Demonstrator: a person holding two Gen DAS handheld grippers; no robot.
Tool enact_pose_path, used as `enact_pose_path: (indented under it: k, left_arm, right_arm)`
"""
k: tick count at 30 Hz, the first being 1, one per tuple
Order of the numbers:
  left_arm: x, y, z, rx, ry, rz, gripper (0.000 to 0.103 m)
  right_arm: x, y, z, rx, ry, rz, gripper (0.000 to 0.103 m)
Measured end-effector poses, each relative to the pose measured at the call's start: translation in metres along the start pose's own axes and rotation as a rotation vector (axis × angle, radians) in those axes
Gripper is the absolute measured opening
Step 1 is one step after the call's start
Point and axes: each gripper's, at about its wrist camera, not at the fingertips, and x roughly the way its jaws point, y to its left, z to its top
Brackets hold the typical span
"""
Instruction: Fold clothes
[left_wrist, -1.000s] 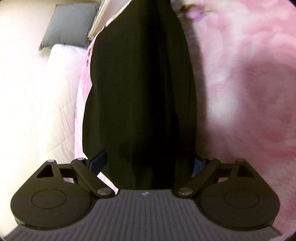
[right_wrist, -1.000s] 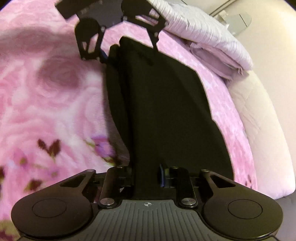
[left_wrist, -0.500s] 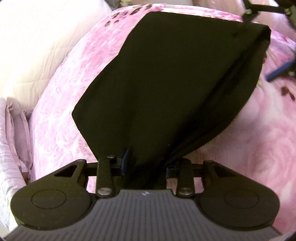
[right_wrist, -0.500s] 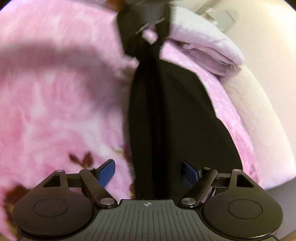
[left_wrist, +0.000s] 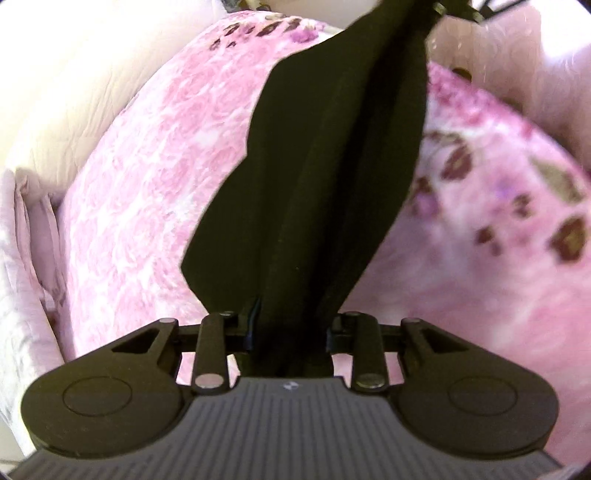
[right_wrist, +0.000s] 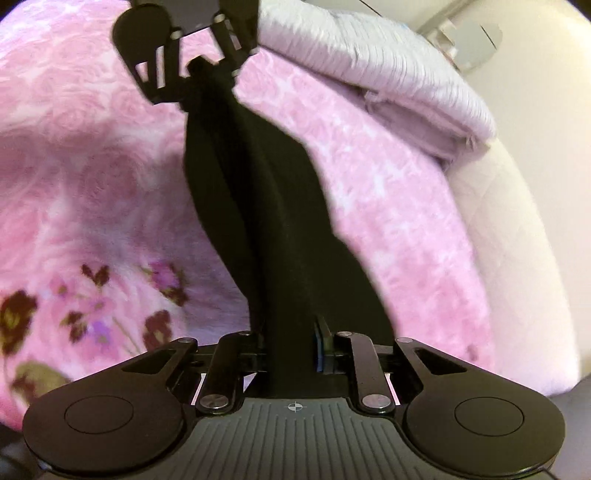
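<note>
A black garment (left_wrist: 325, 192) hangs stretched between both grippers above a pink floral blanket (left_wrist: 155, 177). My left gripper (left_wrist: 290, 328) is shut on one end of the cloth, its fingers pressed against the bunched fabric. My right gripper (right_wrist: 290, 347) is shut on the other end of the black garment (right_wrist: 273, 236). In the right wrist view the left gripper (right_wrist: 210, 62) shows at the top, clamped on the far end. A loose flap of the garment droops to one side toward the blanket (right_wrist: 388, 206).
Folded lilac bedding (right_wrist: 388, 85) lies at the blanket's edge, and a cream quilted mattress (right_wrist: 517, 258) runs beside it. The same lilac bedding (left_wrist: 26, 280) sits at the left in the left wrist view. The pink blanket spreads wide under the garment.
The right gripper, open half a second ago, has shut on the garment. Both grippers have lifted and the cloth now hangs narrower and taut between them.
</note>
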Motion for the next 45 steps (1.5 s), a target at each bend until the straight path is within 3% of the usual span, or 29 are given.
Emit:
enact_pose_path:
  k: [7, 13, 16, 22, 27, 30, 33, 34, 37, 40, 45]
  left_arm:
    - [-0.036, 0.039, 0.054, -0.119, 0.013, 0.018, 0.024]
    - [-0.042, 0.099, 0.130, -0.196, 0.043, 0.054, 0.023]
    - [-0.023, 0.141, 0.184, -0.231, 0.067, 0.104, 0.023]
    - [0.029, 0.224, 0.306, -0.289, 0.064, 0.256, 0.022]
    - [0.138, 0.208, 0.364, -0.243, 0.073, 0.308, 0.022]
    - [0.215, 0.184, 0.385, -0.212, 0.100, 0.297, 0.023]
    - [0.286, 0.142, 0.386, -0.173, 0.183, 0.207, 0.024]
    - [0.294, 0.131, 0.384, -0.156, 0.189, 0.212, 0.024]
    - [0.287, 0.115, 0.375, -0.141, 0.163, 0.245, 0.027]
    - [0.276, 0.118, 0.372, -0.130, 0.190, 0.205, 0.036]
    - [0.243, 0.146, 0.359, -0.311, 0.217, 0.115, 0.043]
  right_arm:
    - [-0.033, -0.077, 0.012, -0.118, -0.044, 0.039, 0.016]
    - [-0.022, -0.186, -0.002, -0.190, -0.136, 0.080, 0.015]
    - [0.000, -0.254, -0.021, -0.210, -0.194, 0.075, 0.015]
    - [0.063, -0.368, -0.080, -0.217, -0.252, -0.028, 0.015]
    - [0.116, -0.464, -0.130, -0.222, -0.300, -0.115, 0.015]
    - [0.172, -0.460, -0.181, -0.190, -0.226, -0.084, 0.015]
    - [0.235, -0.427, -0.233, -0.185, -0.095, 0.068, 0.016]
    - [0.246, -0.416, -0.246, -0.188, -0.075, 0.095, 0.016]
    - [0.249, -0.398, -0.267, -0.132, -0.084, 0.108, 0.021]
    - [0.238, -0.399, -0.267, -0.045, -0.078, 0.121, 0.028]
    - [0.204, -0.411, -0.264, 0.060, -0.021, 0.164, 0.033]
